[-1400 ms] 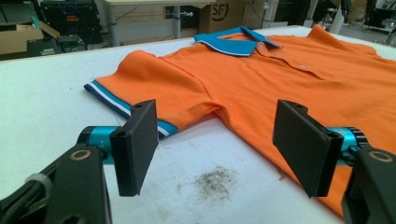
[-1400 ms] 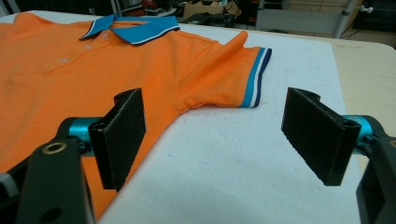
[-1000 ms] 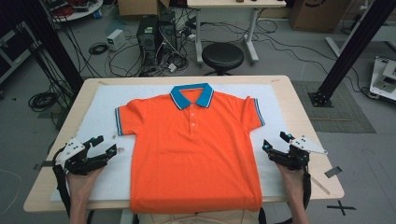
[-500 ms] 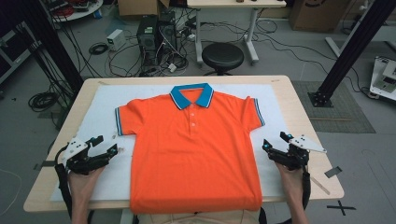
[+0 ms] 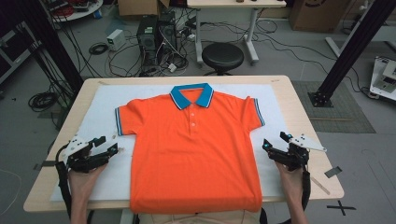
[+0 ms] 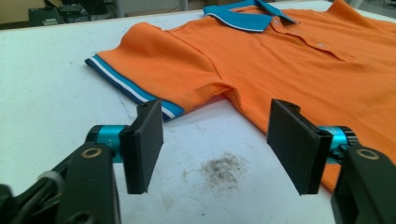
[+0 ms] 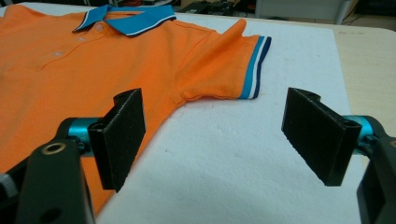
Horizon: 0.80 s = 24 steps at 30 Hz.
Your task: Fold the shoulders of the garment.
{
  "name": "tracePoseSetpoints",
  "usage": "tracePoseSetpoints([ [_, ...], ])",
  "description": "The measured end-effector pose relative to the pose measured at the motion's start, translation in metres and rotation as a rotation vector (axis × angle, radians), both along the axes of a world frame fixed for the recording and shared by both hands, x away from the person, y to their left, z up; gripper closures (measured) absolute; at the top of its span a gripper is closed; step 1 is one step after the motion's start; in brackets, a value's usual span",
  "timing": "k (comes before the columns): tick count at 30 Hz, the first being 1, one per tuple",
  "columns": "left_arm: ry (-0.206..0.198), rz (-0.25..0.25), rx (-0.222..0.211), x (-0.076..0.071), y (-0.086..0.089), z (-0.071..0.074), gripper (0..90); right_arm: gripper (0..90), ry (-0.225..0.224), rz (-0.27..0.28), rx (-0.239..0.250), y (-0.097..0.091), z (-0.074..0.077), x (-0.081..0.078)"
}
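An orange polo shirt [image 5: 194,158] with a blue collar lies flat and face up on the white mat [image 5: 102,100]; its hem reaches the table's near edge. My left gripper [image 5: 106,144] rests on the mat left of the shirt, below its left sleeve [image 6: 154,70]. Its jaws have just been closing a little but still stand open, with bare mat between them [image 6: 217,140]. My right gripper [image 5: 274,140] sits on the mat right of the shirt, open [image 7: 217,135], pointing toward the striped right sleeve cuff [image 7: 254,70].
The mat covers a wooden table [image 5: 306,116]. A dark smudge [image 6: 224,168] marks the mat ahead of the left jaws. Beyond the far edge stand a black stool [image 5: 222,56], a computer case [image 5: 154,35] with cables, and black frame posts [image 5: 348,51].
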<state>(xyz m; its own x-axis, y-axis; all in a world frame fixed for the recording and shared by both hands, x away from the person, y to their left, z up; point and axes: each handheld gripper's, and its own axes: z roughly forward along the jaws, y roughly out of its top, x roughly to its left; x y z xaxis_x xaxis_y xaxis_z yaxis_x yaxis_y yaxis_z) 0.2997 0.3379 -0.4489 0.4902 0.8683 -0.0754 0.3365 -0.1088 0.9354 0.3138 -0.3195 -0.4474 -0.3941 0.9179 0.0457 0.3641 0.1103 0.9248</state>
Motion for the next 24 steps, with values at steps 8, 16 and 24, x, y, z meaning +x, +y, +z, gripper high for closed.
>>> tracePoseSetpoints([
  [8,0.049,-0.026,-0.046,0.006,0.001,0.006,40.4,22.2,0.005,0.000,-0.008,0.001,0.000,0.001],
  [16,0.038,-0.038,0.032,0.019,-0.011,0.051,41.2,22.2,0.009,0.001,-0.031,0.003,0.000,0.002],
  [24,0.042,-0.059,0.117,0.053,-0.031,0.094,43.3,22.2,0.014,0.001,-0.026,0.003,0.000,0.001],
])
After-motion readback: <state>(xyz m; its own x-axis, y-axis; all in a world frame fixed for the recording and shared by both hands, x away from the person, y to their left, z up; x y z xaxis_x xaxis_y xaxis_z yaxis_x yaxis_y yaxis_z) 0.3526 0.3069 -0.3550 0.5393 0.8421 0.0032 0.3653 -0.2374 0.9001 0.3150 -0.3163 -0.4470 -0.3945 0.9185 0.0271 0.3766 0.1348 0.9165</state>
